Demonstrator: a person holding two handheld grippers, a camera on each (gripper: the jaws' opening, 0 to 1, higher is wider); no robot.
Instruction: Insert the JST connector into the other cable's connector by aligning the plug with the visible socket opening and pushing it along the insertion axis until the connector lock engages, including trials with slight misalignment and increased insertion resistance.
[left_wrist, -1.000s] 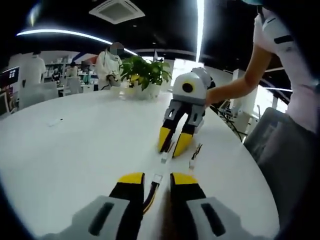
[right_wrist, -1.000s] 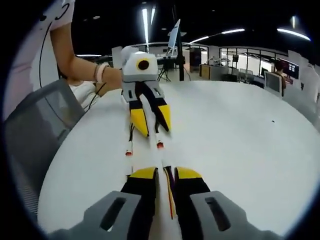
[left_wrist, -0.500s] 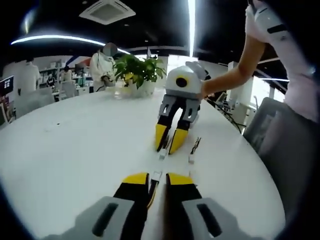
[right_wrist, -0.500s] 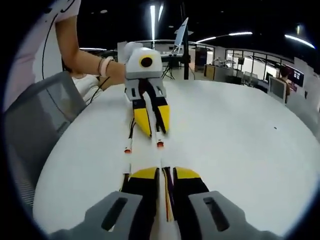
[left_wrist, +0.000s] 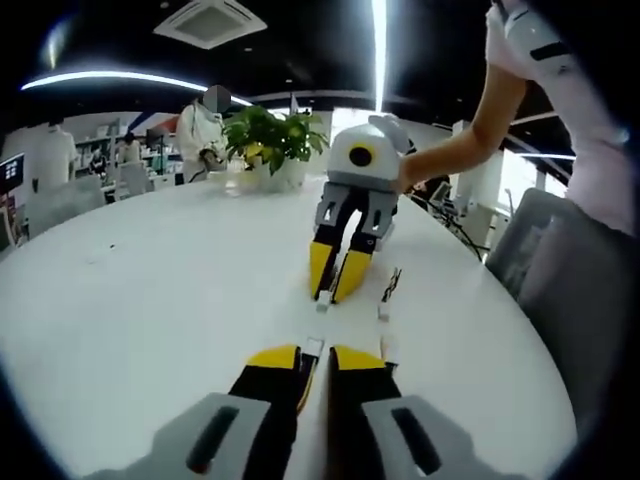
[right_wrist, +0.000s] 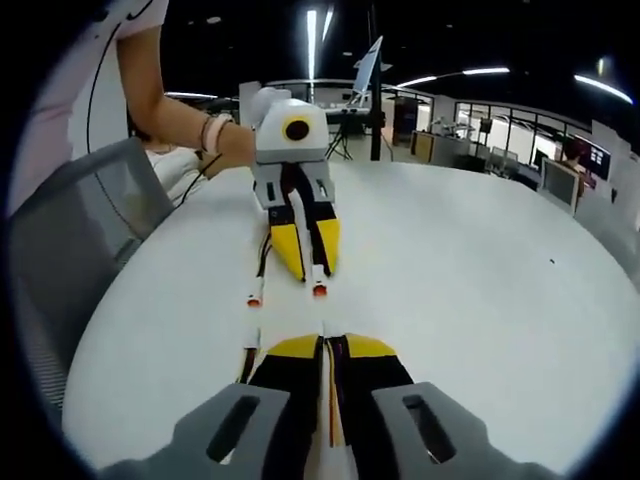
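A broad white table (left_wrist: 150, 290) is carrying everything, with a leafy potted plant (left_wrist: 270, 140) sitting at its far edge in the left gripper view. A grey chair (right_wrist: 75, 250) is standing at the table's left side in the right gripper view.

The left hand-held gripper (left_wrist: 315, 362) is resting low over the table, its yellow-tipped jaws nearly together and pinching a cable (left_wrist: 305, 385) whose small white connector (left_wrist: 313, 347) is poking out just past the tips. In the right gripper view that same left hand-held gripper (right_wrist: 305, 268) is lying far along the table, a person's hand (right_wrist: 228, 140) gripping its body.

The right hand-held gripper (right_wrist: 328, 345) is likewise nearly closed on a thin cable (right_wrist: 329, 420) running between its jaws. In the left gripper view it (left_wrist: 333, 285) is pointing toward the near side, with its white plug (left_wrist: 322, 300) sticking out just beyond the tips, near the other connector but apart from it.

A spare cable (left_wrist: 390, 290) is lying on the table just right of the two.
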